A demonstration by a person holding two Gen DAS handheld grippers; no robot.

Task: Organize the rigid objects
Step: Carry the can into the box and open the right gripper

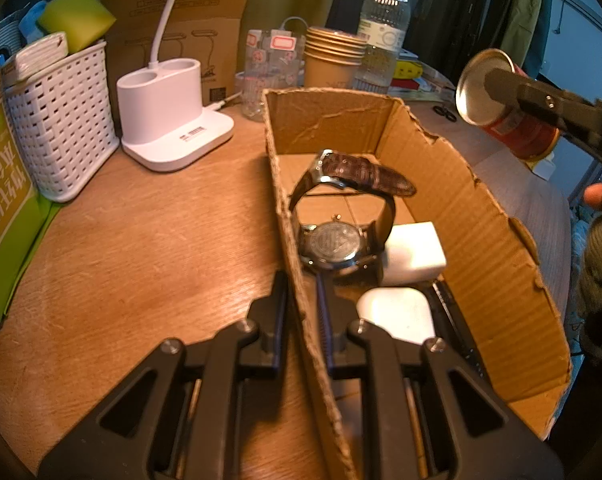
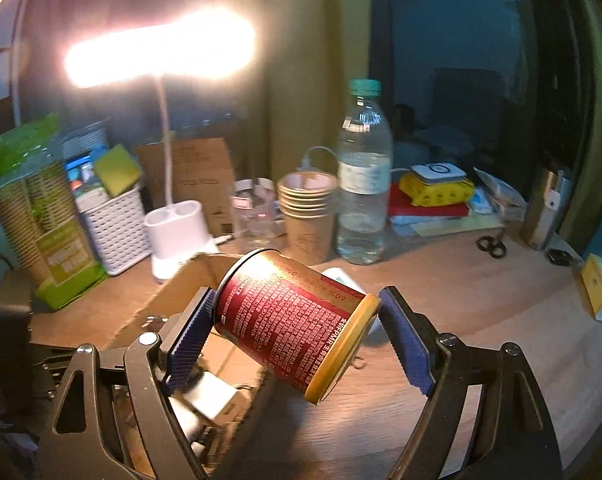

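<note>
Above box rim: right gripper (image 2: 297, 312) jaws clamp can (image 2: 293, 320); left gripper (image 1: 301, 300) jaws pinch box wall (image 1: 297, 248).

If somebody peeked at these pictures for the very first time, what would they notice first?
Probably the red and gold metal can, held in the air on its side between the right gripper's blue pads, with the glowing white desk lamp shining behind it. Next, the torn brown cardboard box on the wooden table, where a brown-strapped wristwatch lies while the left gripper pinches the box's wall.
</note>
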